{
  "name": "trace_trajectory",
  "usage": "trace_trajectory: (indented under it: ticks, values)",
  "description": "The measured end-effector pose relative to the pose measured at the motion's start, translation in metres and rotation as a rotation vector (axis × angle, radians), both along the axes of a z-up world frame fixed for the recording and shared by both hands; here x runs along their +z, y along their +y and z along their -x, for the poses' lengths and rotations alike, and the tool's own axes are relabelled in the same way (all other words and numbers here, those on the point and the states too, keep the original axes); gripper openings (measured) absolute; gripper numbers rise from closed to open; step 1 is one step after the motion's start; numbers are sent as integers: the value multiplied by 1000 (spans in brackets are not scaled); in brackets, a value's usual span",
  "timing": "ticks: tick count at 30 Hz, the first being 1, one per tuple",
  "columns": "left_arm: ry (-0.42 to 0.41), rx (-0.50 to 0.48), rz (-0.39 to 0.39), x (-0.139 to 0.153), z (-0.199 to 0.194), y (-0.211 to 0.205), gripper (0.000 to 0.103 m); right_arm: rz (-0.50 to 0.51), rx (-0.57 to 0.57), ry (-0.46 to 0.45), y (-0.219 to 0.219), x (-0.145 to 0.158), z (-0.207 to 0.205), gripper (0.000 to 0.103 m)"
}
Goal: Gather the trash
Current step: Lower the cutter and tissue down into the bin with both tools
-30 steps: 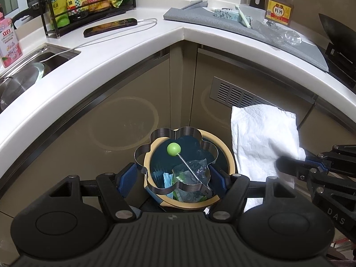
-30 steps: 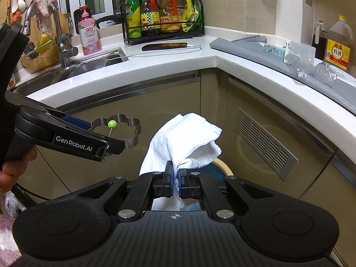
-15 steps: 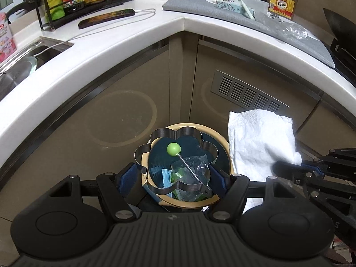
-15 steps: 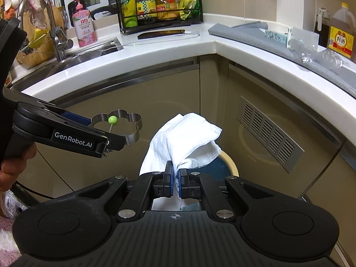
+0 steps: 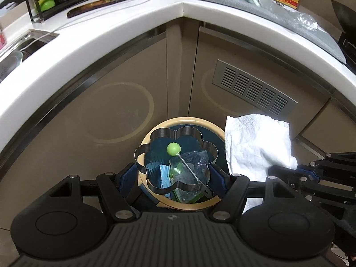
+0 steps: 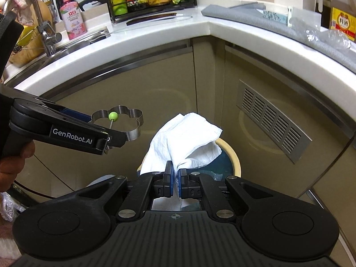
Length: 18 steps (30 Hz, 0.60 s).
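One mould (image 5: 175,158), one tissue (image 5: 255,146), one bin (image 5: 148,138)

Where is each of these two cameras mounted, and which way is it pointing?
Left wrist: sits on the left gripper, looking down past its metal flower-shaped ring into the trash bin; its own fingers show.
Right wrist: sits on the right gripper, facing the cabinet corner over its pinched white paper towel; the left gripper and a hand show.
Shared: ring, towel, bin, countertop.
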<state>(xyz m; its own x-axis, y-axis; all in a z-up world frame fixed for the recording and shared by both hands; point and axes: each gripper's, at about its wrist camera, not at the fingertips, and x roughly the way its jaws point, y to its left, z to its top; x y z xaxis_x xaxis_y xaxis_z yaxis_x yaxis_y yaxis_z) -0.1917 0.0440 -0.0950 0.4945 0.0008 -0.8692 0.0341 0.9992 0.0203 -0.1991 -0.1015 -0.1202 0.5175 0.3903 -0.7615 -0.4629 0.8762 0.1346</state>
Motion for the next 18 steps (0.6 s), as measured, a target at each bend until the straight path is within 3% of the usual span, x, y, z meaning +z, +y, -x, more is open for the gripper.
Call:
trace_trajectory:
  ticks: [2,3,4,18]
  values:
    - [9,0,-1,-4,-6,-1,73,-1,-3,12,0,-3,-5,4]
    - [16,-4,1,-6,-8,-1,66,-1,-5,17,0,-5,-7,4]
    - [25,-4,-1,-9,-12,-1,65,-1,-7,23,0,-7,-8,4]
    - [85,-18,-12,-59,-70,-9,65,26,-30,97,1,-50,-64,4]
